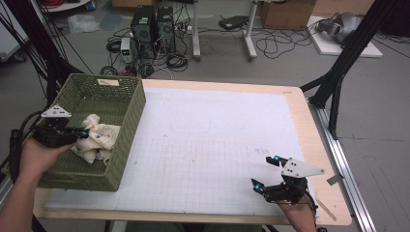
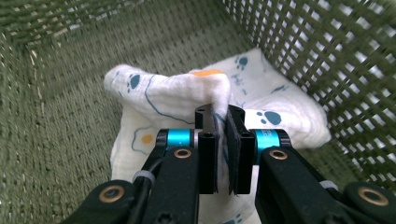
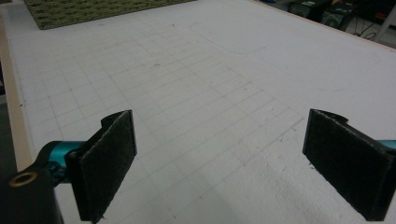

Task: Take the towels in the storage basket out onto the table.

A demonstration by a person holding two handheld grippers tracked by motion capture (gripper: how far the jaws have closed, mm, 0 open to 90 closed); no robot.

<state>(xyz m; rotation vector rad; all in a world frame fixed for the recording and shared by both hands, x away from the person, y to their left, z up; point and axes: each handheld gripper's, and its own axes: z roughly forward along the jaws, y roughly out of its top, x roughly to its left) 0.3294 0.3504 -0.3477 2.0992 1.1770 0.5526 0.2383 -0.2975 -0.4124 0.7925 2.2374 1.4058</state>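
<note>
A white cloth point(image 2: 187, 88) printed with blue paw marks and orange spots lies crumpled in the green woven basket point(image 1: 129, 104) at the table's left. My left gripper point(image 2: 222, 122) reaches into the basket and is shut on a raised fold of the cloth point(image 1: 96, 135), which is pinched between its two pads. In the high view the left gripper point(image 1: 83, 133) sits at the cloth's left edge. My right gripper point(image 1: 265, 174) rests low over the white gridded mat point(image 1: 212, 140) near the front right, jaws wide apart with nothing between the pads point(image 3: 109, 158).
The basket's mesh wall point(image 2: 322, 51) stands close on the right of the cloth. The wooden table edge point(image 1: 309, 125) borders the mat. Black stand legs point(image 1: 338, 72) rise at the right; cables and computer boxes point(image 1: 152, 24) lie on the floor beyond.
</note>
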